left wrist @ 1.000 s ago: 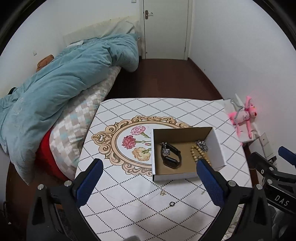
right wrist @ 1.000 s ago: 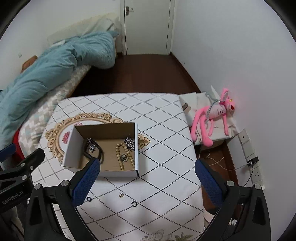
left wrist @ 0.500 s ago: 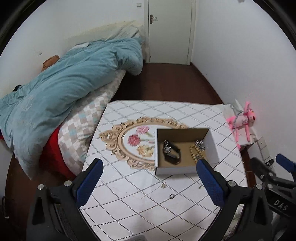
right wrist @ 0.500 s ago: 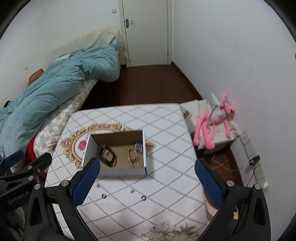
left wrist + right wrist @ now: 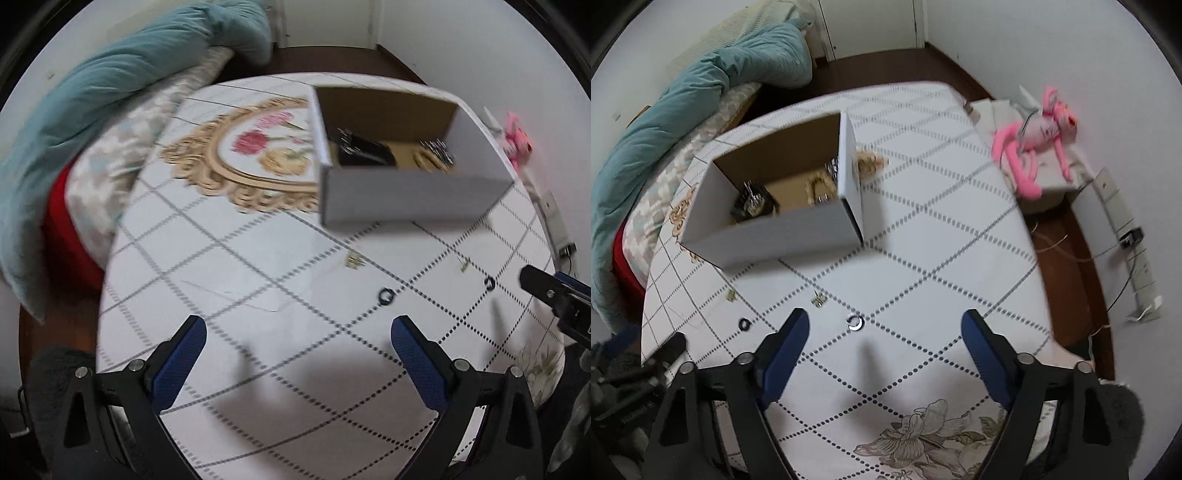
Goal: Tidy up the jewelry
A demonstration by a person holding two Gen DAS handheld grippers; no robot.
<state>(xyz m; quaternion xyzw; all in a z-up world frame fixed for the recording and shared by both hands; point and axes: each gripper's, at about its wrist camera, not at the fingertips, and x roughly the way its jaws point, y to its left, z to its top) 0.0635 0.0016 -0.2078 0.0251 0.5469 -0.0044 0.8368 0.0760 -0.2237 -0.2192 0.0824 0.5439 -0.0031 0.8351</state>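
A white cardboard box [image 5: 410,199] [image 5: 775,236] stands on the patterned table [image 5: 258,258] [image 5: 942,240]. In it lie a black watch [image 5: 364,149] [image 5: 753,203] and a bead bracelet [image 5: 430,157] [image 5: 818,186]. On the table in front of the box lie two small dark rings [image 5: 386,296] [image 5: 489,283], also in the right wrist view [image 5: 744,324] [image 5: 855,322], and two small gold earrings [image 5: 354,260] [image 5: 464,264] [image 5: 730,295] [image 5: 819,301]. My left gripper [image 5: 298,345] is open and empty above the table's near part. My right gripper [image 5: 884,339] is open and empty just short of one ring.
A bed with a teal duvet [image 5: 92,96] [image 5: 683,99] runs along the table's left side. A pink plush toy [image 5: 1034,136] [image 5: 519,136] lies on a low stand right of the table. A power strip [image 5: 1130,236] lies by the wall.
Both grippers have dropped down close to the table and moved forward toward the loose rings and earrings. The box and its contents have stayed put.
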